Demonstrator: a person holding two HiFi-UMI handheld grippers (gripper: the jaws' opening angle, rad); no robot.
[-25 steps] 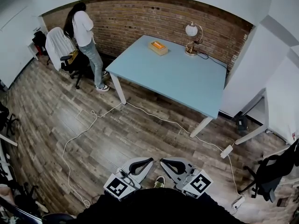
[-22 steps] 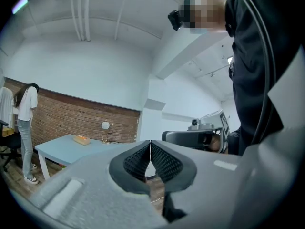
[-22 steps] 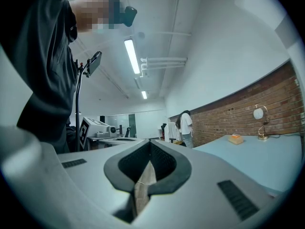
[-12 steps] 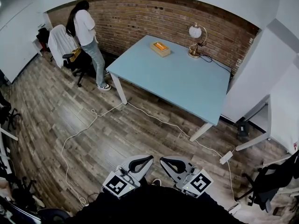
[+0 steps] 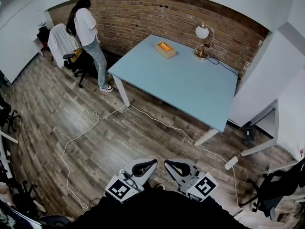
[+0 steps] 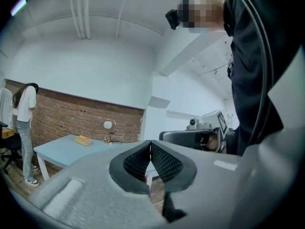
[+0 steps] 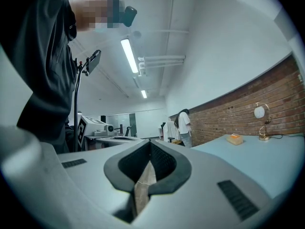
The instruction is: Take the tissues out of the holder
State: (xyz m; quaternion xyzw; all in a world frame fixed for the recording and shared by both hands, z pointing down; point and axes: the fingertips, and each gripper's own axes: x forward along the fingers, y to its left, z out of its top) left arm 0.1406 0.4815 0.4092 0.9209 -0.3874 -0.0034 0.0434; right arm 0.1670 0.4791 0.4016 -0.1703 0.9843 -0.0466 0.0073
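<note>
counter: light-blue rectangular counter (image 5: pixel 181 85), well ahead of both tongs.
left tongs (image 6: pixel 150 147): closed, pads together, nothing between them.
right tongs (image 7: pixel 149 149): closed, empty, just beside the left tongs.
tissue holder: tan box-shaped tissue holder (image 5: pixel 165 49) with orange top, on the counter's far part, well apart from both tongs.

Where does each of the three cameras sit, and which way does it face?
Head view: on the head, facing down at the table; left gripper, right gripper, dark clothing at bottom.
Left gripper view: on that gripper, along shut jaws toward the table; right gripper beside.
Right gripper view: on that gripper, along shut jaws; left gripper at left.
Shared: all show the tissue holder and lamp.
</note>
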